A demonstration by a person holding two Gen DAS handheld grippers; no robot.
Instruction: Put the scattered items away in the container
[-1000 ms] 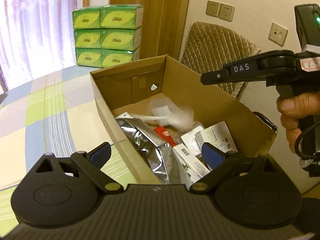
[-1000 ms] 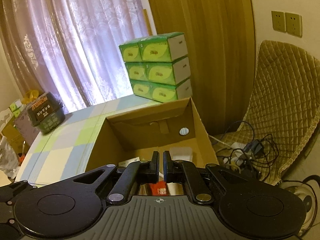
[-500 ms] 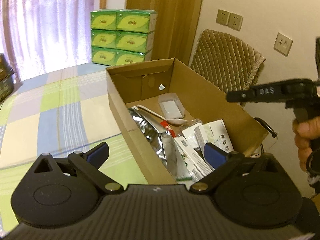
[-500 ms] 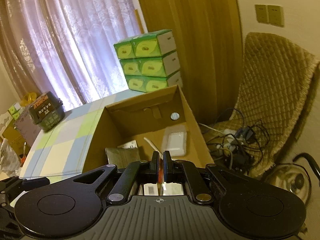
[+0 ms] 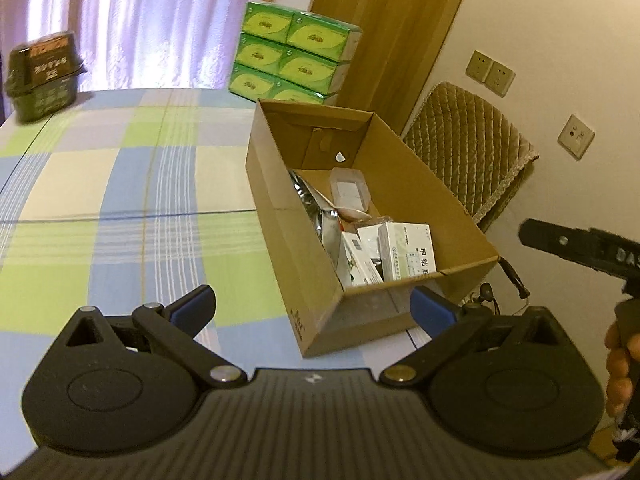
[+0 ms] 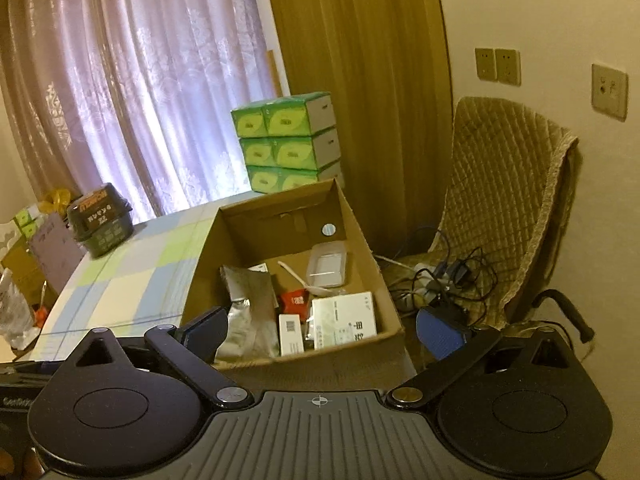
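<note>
From the left wrist camera, the left gripper [image 5: 312, 306] has its two blue-tipped fingers spread wide apart with nothing between them, held above the checked tablecloth [image 5: 120, 208] just short of the near corner of the cardboard box [image 5: 288, 248]. The box stands open at the table's right edge and holds the gathered items: a silver foil pouch [image 5: 326, 220] leaning against the left wall, a clear plastic case [image 5: 349, 190] toward the far end, a white spoon [image 5: 352, 213] beside it, and several white medicine boxes [image 5: 404, 252] standing at the near end. A stack of green tissue boxes [image 5: 292, 60] sits beyond the box, and a dark tub [image 5: 42, 76] stands at the table's far left. At the right edge a hand [image 5: 622, 364] grips the handle of the other tool. From the right wrist camera, the right gripper [image 6: 322, 330] also has its fingers wide apart and empty, held near the close end of the cardboard box [image 6: 384, 292]. Inside lie the foil pouch [image 6: 250, 304], a small red packet [image 6: 295, 300], the spoon [image 6: 304, 280], the clear case [image 6: 328, 266] and the medicine boxes [image 6: 344, 320]. To the right a quilted chair [image 6: 508, 216] carries a tangle of cables [image 6: 448, 276].
</note>
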